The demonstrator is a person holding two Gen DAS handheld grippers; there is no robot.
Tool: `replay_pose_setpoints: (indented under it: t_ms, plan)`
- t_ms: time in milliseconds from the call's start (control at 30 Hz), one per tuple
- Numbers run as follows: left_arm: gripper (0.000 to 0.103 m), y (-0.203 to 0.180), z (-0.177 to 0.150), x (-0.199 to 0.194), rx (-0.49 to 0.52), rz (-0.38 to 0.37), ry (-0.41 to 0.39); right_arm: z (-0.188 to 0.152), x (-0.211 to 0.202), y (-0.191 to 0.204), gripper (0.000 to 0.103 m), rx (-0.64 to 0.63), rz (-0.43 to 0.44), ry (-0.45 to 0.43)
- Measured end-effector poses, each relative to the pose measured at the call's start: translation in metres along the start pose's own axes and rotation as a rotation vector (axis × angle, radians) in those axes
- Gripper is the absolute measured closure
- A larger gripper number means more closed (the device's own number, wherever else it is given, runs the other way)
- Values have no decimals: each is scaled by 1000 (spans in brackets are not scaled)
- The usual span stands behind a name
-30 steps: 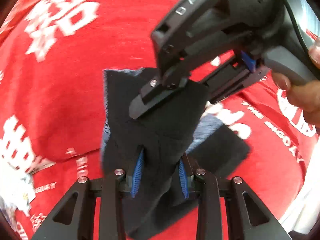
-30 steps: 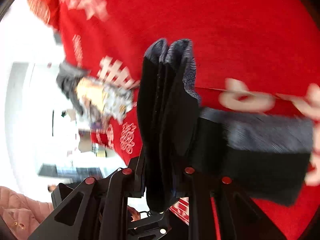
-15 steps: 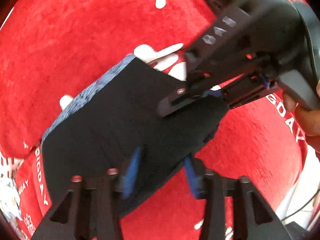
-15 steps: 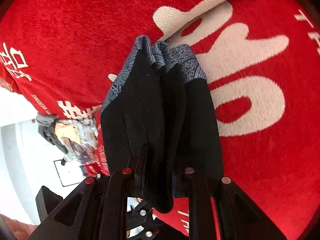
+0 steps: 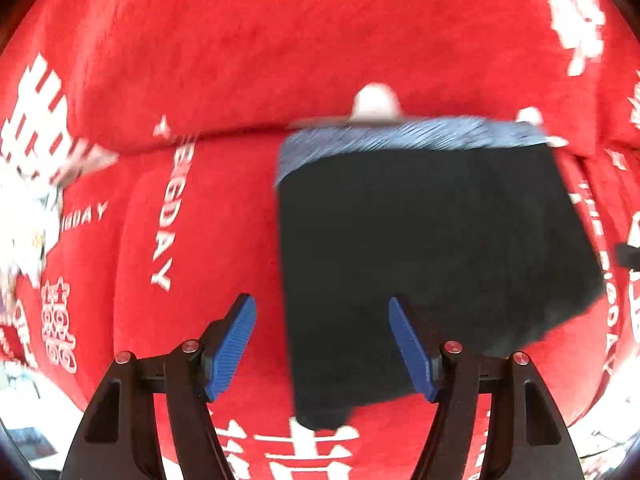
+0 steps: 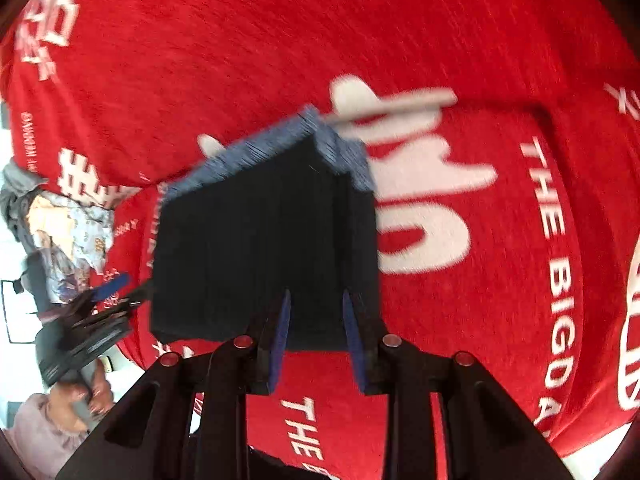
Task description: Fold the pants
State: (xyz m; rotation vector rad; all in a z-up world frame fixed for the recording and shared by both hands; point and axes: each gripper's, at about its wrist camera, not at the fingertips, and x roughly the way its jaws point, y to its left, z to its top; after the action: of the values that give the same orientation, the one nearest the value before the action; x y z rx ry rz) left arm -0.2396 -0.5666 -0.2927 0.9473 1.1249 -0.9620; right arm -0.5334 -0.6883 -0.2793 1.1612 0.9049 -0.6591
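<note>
The folded black pants with a blue-grey waistband edge lie on the red cloth. My left gripper is open, its blue pads apart, just short of the pants' near left corner. In the right wrist view the pants form a thick folded stack. My right gripper is partly open at the stack's near edge, with the pads slightly apart from the fabric. The left gripper also shows in the right wrist view, at the left.
The red cloth with white lettering covers a sofa-like seat and back. A crumpled patterned garment lies at the left end, also in the left wrist view. The person's hand holds the left gripper.
Both grippers have opened and let go of the pants, which now lie on the cloth. The left gripper has drawn back; the right gripper no longer shows in its view.
</note>
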Motion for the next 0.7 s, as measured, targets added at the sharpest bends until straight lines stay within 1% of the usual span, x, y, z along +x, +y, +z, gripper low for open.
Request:
replay_pose_setpoints:
  t_ms: [33, 100, 167, 200, 233, 267, 300, 367, 433, 567, 700]
  plan:
    - [33, 3, -1, 6, -7, 6, 23, 4, -3, 4, 71, -23, 4, -6]
    - [33, 4, -5, 15, -15, -6, 33, 6, 4, 12, 71, -58, -2, 10]
    - [33, 4, -8, 17, -17, -6, 26, 5, 26, 27, 72, -77, -26, 54]
    - [29, 4, -9, 17, -19, -6, 27, 1, 36, 33, 72, -75, -38, 78]
    - [15, 5, -7, 18, -23, -4, 32, -4, 49, 35, 72, -65, -61, 96]
    - [8, 6, -7, 19, -34, -3, 39, -7, 54, 33, 72, -53, -74, 101]
    - [4, 7, -6, 20, -42, -2, 44, -11, 54, 31, 72, -36, -77, 96]
    - [4, 10, -6, 22, -57, -16, 48, -15, 51, 27, 72, -1, -61, 75]
    - [4, 12, -6, 25, -67, -25, 57, -16, 50, 25, 72, 19, -53, 77]
    - [4, 12, -5, 27, -64, -31, 61, -17, 50, 29, 72, -2, -73, 84]
    - [4, 12, -4, 27, -59, -40, 65, -17, 51, 33, 69, -8, -80, 91]
